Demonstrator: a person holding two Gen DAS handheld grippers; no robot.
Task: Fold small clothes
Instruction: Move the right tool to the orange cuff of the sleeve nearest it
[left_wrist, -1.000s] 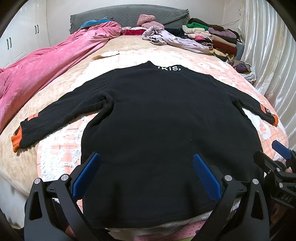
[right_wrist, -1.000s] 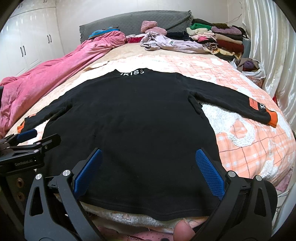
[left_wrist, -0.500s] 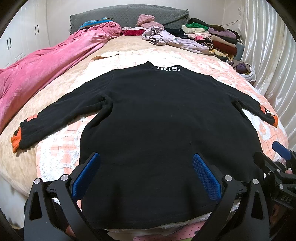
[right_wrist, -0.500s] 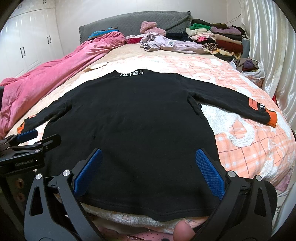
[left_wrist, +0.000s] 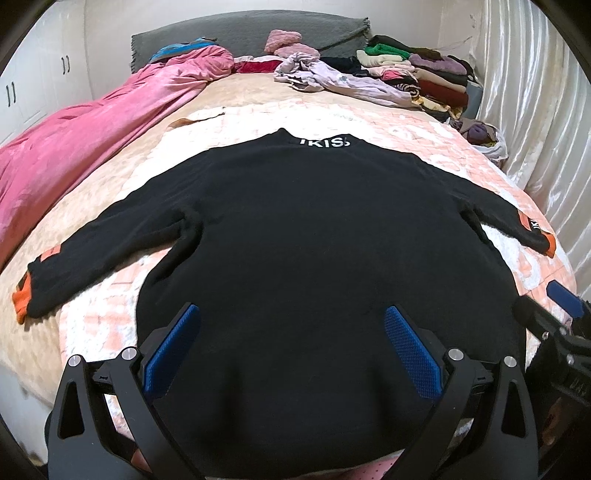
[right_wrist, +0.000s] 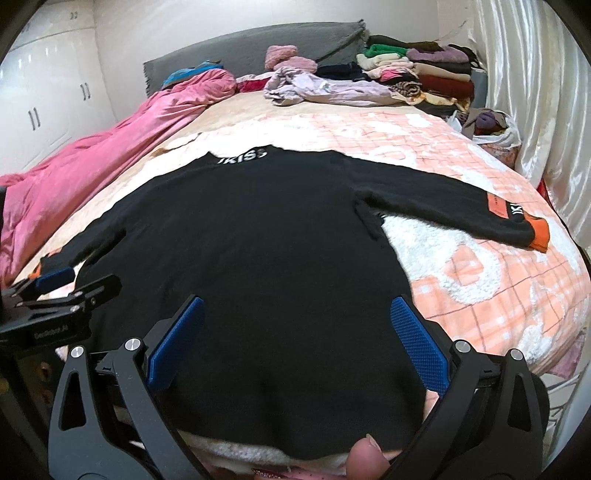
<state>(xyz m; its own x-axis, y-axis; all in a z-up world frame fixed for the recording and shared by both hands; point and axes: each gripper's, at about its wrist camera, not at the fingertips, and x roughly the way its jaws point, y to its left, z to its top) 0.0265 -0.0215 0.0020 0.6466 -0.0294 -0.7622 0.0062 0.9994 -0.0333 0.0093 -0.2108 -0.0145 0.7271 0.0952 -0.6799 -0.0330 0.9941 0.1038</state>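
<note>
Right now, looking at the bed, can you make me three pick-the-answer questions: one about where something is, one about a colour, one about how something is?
1. Where is the folded clothes stack?
A. far right corner by the curtain
B. on the sweater
C. on the floor

2. What colour are the black sweater's cuffs?
A. green
B. orange
C. white

3. How is the sweater lying?
A. folded in half
B. rolled up
C. flat, sleeves spread

Answers: A, it sits beyond the sweater beside the curtain; B, orange bands end both sleeves; C, both sleeves stretch outward.

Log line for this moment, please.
stage: pre-fold | black sweater: flat on bed, sleeves spread | left gripper: open, at hem | right gripper: open, at hem
</note>
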